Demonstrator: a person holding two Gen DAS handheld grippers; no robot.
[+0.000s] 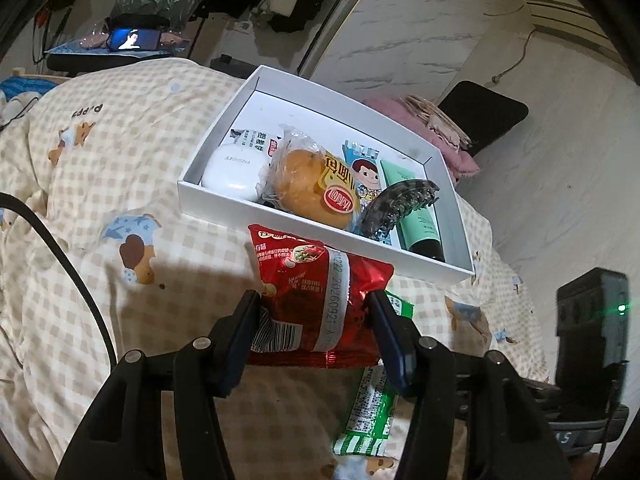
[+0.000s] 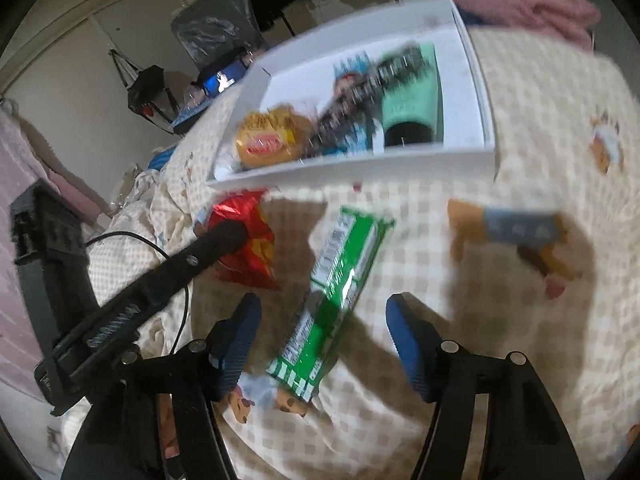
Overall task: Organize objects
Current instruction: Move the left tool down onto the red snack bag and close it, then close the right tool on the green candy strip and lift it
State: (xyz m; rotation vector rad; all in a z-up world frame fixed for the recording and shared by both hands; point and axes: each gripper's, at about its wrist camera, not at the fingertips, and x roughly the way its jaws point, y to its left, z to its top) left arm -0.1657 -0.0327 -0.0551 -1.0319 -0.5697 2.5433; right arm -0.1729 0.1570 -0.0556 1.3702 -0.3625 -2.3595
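My left gripper (image 1: 313, 300) is shut on a red snack packet (image 1: 320, 292), held just above the checked quilt in front of a white box (image 1: 224, 200). The box holds a white case (image 1: 232, 172), a wrapped bun (image 1: 312, 188), a cartoon packet (image 1: 364, 172), a dark hair claw (image 1: 396, 204) and a green tube (image 1: 416, 208). A green packet (image 1: 368, 412) lies on the quilt below the red one. In the blurred right wrist view, my right gripper (image 2: 322, 304) is open with the green packet (image 2: 340, 288) between its fingers, pads apart from it. The red packet (image 2: 248, 240) shows at left, the white box (image 2: 360, 164) beyond.
A cream checked quilt (image 1: 120, 160) with bear prints covers the bed. A black cable (image 1: 60, 248) crosses its left side. Pink cloth (image 1: 448, 140) lies past the box's far right corner. A lit screen (image 1: 132, 38) sits on a stand behind the bed.
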